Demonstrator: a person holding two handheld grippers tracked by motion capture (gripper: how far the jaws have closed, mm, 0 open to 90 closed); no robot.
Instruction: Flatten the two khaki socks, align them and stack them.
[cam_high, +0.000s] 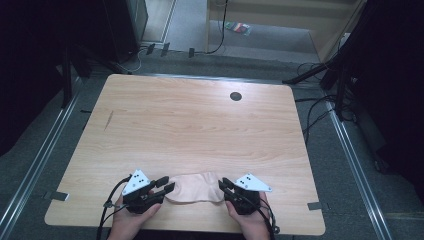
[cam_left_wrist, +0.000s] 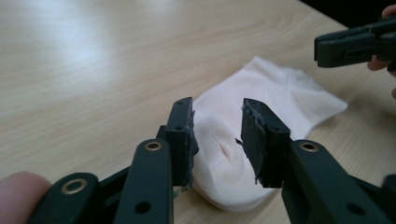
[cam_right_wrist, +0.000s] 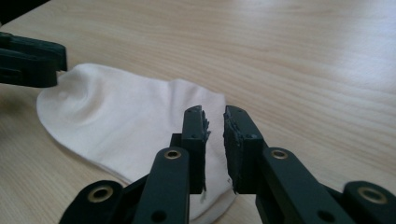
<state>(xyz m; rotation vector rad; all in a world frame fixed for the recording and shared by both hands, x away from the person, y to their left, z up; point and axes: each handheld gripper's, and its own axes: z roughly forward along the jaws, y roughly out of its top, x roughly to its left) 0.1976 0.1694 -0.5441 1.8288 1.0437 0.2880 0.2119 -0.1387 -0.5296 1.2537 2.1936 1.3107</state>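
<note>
Near the table's (cam_high: 200, 125) front edge, both grippers' parted jaws flank a pale sock (cam_high: 195, 188).

One pale pink fabric sock (cam_high: 196, 187) lies flat on one light wooden table (cam_high: 200, 125), near the table's front edge. Two black two-jaw grippers flank the sock: the left gripper (cam_high: 164, 185) at the sock's left end, the right gripper (cam_high: 226, 186) at its right end. One small dark round hole (cam_high: 235, 96) sits near the table's far edge.
</note>
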